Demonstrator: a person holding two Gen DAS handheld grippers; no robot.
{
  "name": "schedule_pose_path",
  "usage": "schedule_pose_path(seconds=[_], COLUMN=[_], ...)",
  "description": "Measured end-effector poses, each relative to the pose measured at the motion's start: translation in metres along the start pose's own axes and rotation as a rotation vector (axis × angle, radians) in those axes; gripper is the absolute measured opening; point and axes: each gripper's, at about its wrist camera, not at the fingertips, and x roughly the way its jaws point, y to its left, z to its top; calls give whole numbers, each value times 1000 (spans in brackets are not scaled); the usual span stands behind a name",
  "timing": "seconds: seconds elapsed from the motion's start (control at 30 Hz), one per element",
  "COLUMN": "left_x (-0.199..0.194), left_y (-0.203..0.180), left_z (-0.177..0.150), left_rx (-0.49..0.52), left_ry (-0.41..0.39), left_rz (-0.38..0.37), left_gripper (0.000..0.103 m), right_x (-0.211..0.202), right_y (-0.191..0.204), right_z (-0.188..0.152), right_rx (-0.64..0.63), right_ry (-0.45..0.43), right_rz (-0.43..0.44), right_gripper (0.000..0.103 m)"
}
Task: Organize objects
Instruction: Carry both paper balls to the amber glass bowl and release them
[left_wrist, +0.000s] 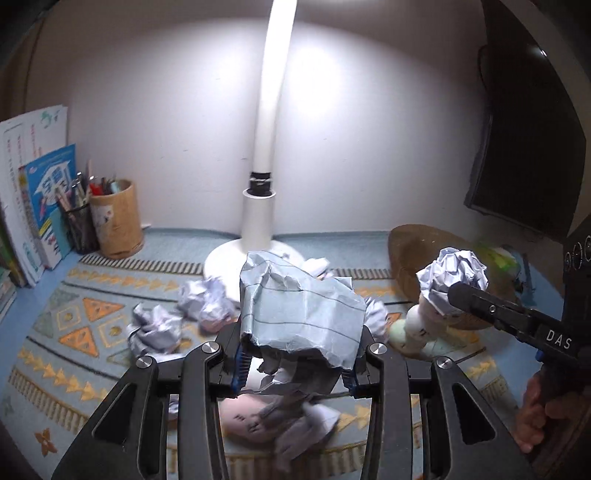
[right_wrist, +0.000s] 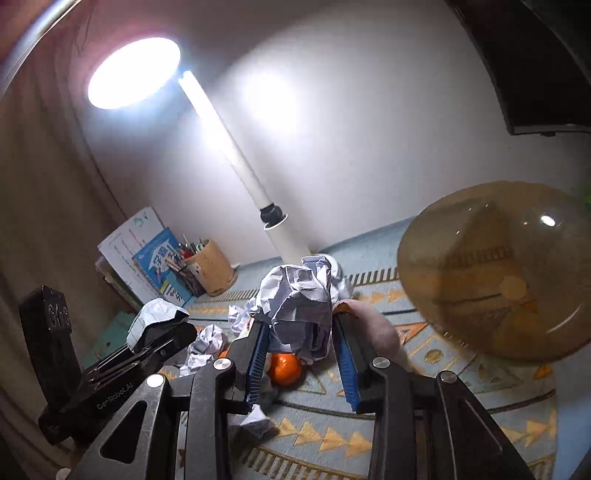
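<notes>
My left gripper (left_wrist: 295, 365) is shut on a crumpled sheet of lined paper (left_wrist: 299, 306), held above the patterned mat (left_wrist: 74, 347). My right gripper (right_wrist: 301, 354) is shut on a crumpled paper ball (right_wrist: 295, 299); it shows in the left wrist view (left_wrist: 452, 277) at the right, near the brown glass bowl (left_wrist: 417, 251). The bowl also shows large at the right in the right wrist view (right_wrist: 498, 269). More paper balls (left_wrist: 207, 299) lie on the mat by the lamp base. An orange (right_wrist: 284, 367) lies below the right gripper. The left gripper with its paper (right_wrist: 155, 321) shows at the left.
A white desk lamp (left_wrist: 258, 218) stands at the back centre. Pen holders (left_wrist: 114, 218) and books (left_wrist: 37, 199) stand at the back left. A pink plush toy (left_wrist: 243, 421) lies under the left gripper. A small figurine (left_wrist: 417, 328) stands by the bowl. A dark monitor (left_wrist: 528, 147) is at the right.
</notes>
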Motion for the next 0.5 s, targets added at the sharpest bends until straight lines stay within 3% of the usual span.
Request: schedule_pose_path(seconds=[0.2, 0.33, 0.5], left_x=[58, 96, 126], left_y=[-79, -123, -150], left_z=[42, 49, 50], left_rx=[92, 145, 166], left_ry=[21, 58, 74], left_rz=[-138, -213, -269], left_gripper=[36, 36, 36], right_x=[-18, -22, -21], right_y=[-56, -96, -124], right_z=[50, 66, 71], right_rx=[18, 89, 122], right_ry=[-32, -34, -29], right_rz=[-58, -51, -69], right_gripper=[34, 34, 34])
